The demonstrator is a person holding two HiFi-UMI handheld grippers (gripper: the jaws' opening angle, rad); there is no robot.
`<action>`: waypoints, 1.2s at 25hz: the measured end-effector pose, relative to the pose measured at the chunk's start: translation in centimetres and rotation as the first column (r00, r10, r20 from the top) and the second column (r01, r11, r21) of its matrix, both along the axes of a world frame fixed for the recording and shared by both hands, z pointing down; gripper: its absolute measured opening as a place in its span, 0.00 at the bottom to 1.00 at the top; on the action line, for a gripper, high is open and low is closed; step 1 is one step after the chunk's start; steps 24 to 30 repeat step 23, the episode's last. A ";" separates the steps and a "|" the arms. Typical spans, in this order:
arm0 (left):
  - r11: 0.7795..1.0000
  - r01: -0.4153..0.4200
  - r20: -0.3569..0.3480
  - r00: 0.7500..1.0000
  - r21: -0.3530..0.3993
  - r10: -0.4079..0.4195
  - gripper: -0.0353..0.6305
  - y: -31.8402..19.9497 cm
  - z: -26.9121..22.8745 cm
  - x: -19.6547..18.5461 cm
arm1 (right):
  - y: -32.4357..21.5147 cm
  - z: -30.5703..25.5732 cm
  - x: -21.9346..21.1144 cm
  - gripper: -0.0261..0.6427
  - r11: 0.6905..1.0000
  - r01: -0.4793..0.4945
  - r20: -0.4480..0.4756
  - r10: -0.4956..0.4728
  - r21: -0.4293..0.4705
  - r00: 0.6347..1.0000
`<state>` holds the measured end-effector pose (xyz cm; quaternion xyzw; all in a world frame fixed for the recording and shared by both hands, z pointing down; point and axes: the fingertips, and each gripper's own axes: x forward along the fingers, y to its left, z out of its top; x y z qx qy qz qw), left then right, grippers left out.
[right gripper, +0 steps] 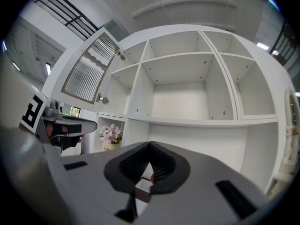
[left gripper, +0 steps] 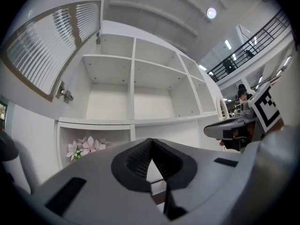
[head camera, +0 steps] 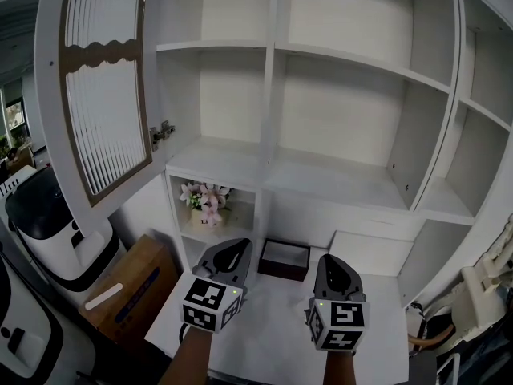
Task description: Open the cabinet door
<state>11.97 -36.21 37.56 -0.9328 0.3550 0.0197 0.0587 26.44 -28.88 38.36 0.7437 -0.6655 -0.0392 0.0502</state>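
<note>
Left gripper (head camera: 231,255) and right gripper (head camera: 337,271) are both closed and empty, above the countertop's (head camera: 272,331) front edge. The cabinet door (head camera: 100,95) stands swung open at the cabinet's (head camera: 271,111) upper left corner, its long axis upright.

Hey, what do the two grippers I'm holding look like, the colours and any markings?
The left gripper and right gripper both have smooth grey shells that taper toward the tip, with black ridged pads inside. Each carries a cube of black-and-white square markers at the rear. No cables show, and the forearms have no sleeves in view.
</note>
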 end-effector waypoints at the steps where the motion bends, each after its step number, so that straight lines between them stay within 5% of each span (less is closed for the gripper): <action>1: 1.000 0.000 0.002 1.000 0.000 0.000 0.07 -0.1 0.0 0.0 | -0.1 -0.1 0.0 0.07 1.000 0.000 0.004 0.000 0.002 1.000; 30: 0.999 0.043 -0.001 0.999 -0.015 -0.043 0.07 -0.8 -0.1 -1.7 | -0.8 0.4 -0.8 0.07 1.000 0.015 0.024 -0.014 -0.007 1.000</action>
